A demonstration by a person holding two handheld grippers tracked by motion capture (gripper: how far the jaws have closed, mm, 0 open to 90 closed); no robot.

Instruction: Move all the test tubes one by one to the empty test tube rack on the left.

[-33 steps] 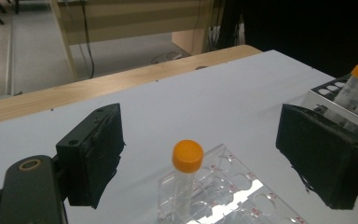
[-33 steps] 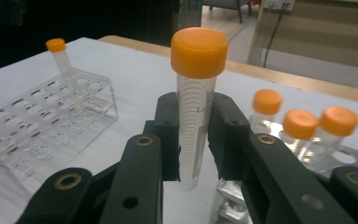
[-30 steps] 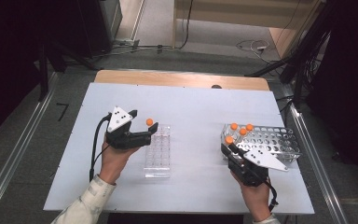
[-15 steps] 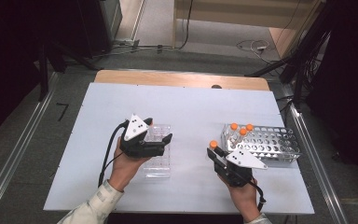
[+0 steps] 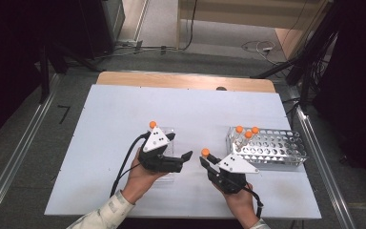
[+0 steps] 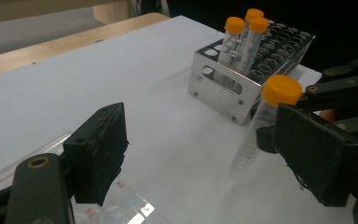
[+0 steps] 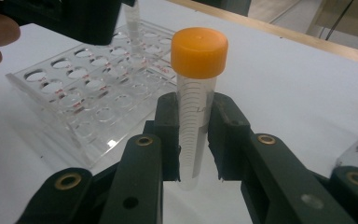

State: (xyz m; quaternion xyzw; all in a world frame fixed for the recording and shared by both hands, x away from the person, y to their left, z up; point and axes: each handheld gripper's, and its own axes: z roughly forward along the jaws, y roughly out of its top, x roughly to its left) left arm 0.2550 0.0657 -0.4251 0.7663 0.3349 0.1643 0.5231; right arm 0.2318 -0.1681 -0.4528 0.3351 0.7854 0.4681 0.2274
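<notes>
Orange-capped tube (image 7: 196, 98), clamped in the right claw (image 5: 208, 160), has left the metal rack (image 5: 271, 150) toward the wide left claw (image 5: 183, 157), suggesting a handover.

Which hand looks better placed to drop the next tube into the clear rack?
Right: its tongs grip an orange-capped tube upright beside the clear rack. The left tongs are open, holding nothing.

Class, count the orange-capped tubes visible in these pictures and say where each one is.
5. Three orange-capped tubes stand together in the metal rack; one tube is clamped in the right gripper; one capped tube stands in the clear rack. None seems hidden.
</notes>
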